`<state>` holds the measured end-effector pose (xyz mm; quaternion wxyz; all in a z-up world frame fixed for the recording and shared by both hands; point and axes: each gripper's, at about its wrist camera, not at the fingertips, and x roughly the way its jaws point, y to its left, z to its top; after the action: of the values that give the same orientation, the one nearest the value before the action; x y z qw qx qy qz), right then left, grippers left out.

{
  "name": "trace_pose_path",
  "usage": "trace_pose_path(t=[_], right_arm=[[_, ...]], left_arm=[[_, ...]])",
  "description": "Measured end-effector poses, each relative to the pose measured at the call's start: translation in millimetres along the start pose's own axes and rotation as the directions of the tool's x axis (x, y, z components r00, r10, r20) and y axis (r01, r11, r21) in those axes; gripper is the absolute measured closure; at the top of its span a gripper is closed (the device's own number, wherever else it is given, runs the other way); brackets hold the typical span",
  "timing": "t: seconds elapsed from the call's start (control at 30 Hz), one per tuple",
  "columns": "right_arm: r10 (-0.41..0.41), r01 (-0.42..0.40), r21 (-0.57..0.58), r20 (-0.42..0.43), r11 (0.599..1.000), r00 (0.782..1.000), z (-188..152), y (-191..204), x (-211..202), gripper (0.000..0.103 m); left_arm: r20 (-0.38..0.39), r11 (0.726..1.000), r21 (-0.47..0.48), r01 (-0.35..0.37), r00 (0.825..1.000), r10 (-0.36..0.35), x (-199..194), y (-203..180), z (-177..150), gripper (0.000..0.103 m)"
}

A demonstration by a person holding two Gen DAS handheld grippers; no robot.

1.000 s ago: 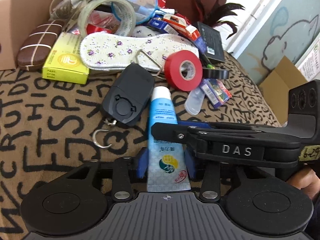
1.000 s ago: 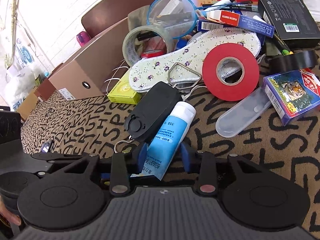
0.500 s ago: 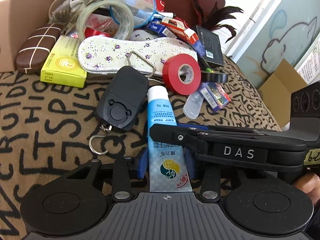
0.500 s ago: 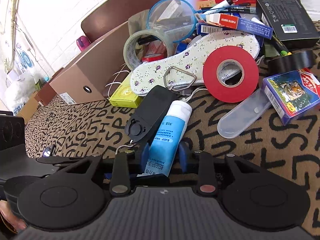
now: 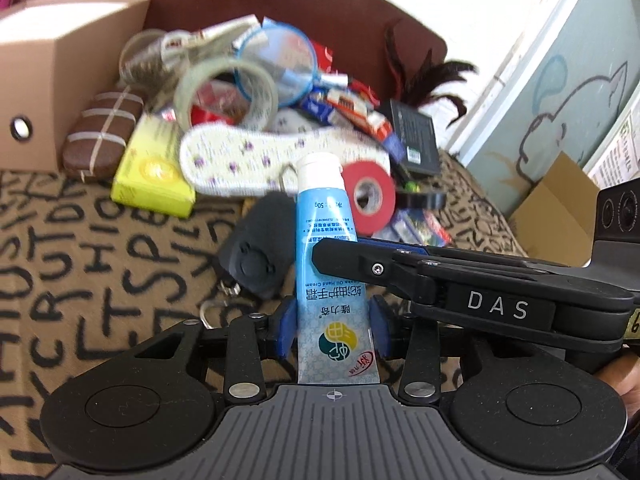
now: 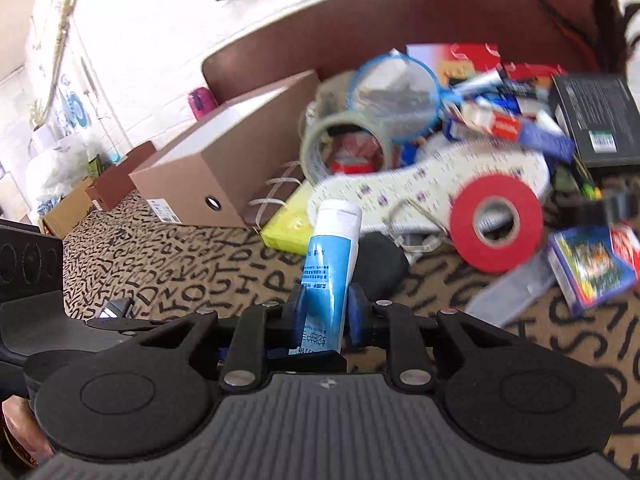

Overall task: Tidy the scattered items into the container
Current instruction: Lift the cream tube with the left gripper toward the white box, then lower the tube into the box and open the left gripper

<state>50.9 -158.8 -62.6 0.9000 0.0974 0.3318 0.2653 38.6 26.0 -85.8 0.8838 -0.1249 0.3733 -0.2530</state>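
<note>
A blue hand-cream tube (image 5: 329, 248) with a white cap is held up off the letter-print cloth, cap pointing away. My left gripper (image 5: 331, 326) is shut on its flat tail end. My right gripper (image 6: 326, 312) is shut on the same tube (image 6: 332, 256) and crosses in front of the left one as a black arm (image 5: 472, 288). The brown cardboard box (image 5: 60, 80), the container, stands at the back left; in the right wrist view the box (image 6: 224, 176) is left of centre.
A pile lies beyond the tube: black hanging scale (image 5: 260, 248), red tape roll (image 5: 370, 196), flowered insole (image 5: 256, 156), yellow box (image 5: 154, 172), clear tape roll (image 5: 226, 96), blue-rimmed sieve (image 5: 280, 64), brown case (image 5: 102, 132), black box (image 5: 414, 136), card pack (image 6: 592, 268).
Both grippers have closed on the tube and lifted it off the cloth; its cap has risen in front of the insole. The pile looks farther away and blurred.
</note>
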Motion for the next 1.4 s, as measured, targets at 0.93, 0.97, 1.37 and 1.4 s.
trace_pose_path(t=[0.93,0.97,1.37,1.4], right_arm=[[0.149,-0.129,-0.256,0.059,0.958,0.987,203,158,114,0.078],[0.151,-0.134,-0.246,0.05,0.96,0.987,209,160,124,0.078],[0.085,-0.094,-0.119,-0.08,0.988,0.993,251,151,252,0.078],[0.076,-0.086,-0.104,-0.091,0.991,0.993,253,148,262,0.078]], left_arm=[[0.311,0.966,-0.056,-0.252,0.915,0.257,-105,114,180,0.064],[0.31,0.964,-0.06,-0.259,0.913,0.265,-105,123,187,0.064],[0.186,0.956,-0.149,-0.251,0.943,0.276,-46,234,243,0.064],[0.171,0.956,-0.159,-0.247,0.947,0.273,-39,242,247,0.064]])
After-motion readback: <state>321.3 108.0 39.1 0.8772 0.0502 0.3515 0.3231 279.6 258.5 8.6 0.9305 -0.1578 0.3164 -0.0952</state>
